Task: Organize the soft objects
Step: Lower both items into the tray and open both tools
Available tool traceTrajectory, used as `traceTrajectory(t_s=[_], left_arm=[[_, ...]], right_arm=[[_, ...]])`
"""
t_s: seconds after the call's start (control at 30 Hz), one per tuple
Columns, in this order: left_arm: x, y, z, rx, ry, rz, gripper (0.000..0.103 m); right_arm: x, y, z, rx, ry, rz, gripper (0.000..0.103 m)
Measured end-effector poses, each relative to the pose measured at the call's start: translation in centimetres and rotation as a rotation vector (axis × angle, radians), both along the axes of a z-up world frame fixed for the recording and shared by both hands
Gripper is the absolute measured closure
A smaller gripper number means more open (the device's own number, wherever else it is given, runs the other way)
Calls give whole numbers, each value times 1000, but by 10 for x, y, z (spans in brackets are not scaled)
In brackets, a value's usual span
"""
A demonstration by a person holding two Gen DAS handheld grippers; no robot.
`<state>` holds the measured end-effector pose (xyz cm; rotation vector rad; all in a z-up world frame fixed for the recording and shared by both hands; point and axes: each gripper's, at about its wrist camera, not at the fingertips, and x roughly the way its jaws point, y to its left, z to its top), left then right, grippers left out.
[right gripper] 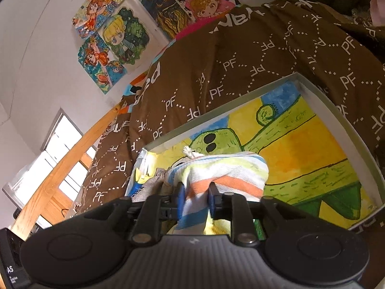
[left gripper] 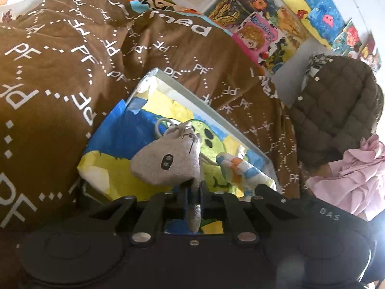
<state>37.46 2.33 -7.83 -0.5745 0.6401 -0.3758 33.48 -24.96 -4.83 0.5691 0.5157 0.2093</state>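
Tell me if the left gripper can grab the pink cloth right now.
Probably not: the left gripper is already shut on the grey plush toy above the box. The pink cloth lies off to its right, unobstructed.

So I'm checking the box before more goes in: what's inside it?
Its painted bottom shows in the box; the grey toy and striped toy hang gripped over it, hiding part.

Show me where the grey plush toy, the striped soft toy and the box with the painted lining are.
grey plush toy [left gripper: 166, 163], left wrist view, on its head beside the button eye.
striped soft toy [right gripper: 226, 171], right wrist view, on its striped body.
box [right gripper: 341, 110], right wrist view, on its pale wall.
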Motion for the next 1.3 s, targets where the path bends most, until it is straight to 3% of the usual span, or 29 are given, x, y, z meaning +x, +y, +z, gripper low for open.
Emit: traceTrajectory(t_s=[0.1,0.2,0.27,0.33,0.53,0.8,0.9,1.07,1.3], left_arm=[[-2,1,2,-5,23,9,79],[-5,1,5,-12,40,16,59],[-9,1,9,-6,42,26,54],[-15,1,15,4,37,36,45],[-50,1,60,57,-109,75,25],[-126,2,122,165,-308,143,9],[-154,3,135,156,-345,182,7],[-199,0,142,164,-386,220,3],[-241,-10,144,188,-412,187,1]], right_arm=[[-3,1,6,-16,-9,7,64],[-7,-1,12,-12,-18,12,49],[-12,-2,19,-23,-29,16,40],[-20,-3,27,-40,-58,20,22],[-58,-6,70,-125,-175,19,5],[-124,-4,119,-230,-308,27,0],[-150,-1,131,-282,-365,14,0],[-191,0,140,-318,-400,8,0],[-237,-11,137,-350,-409,-27,0]])
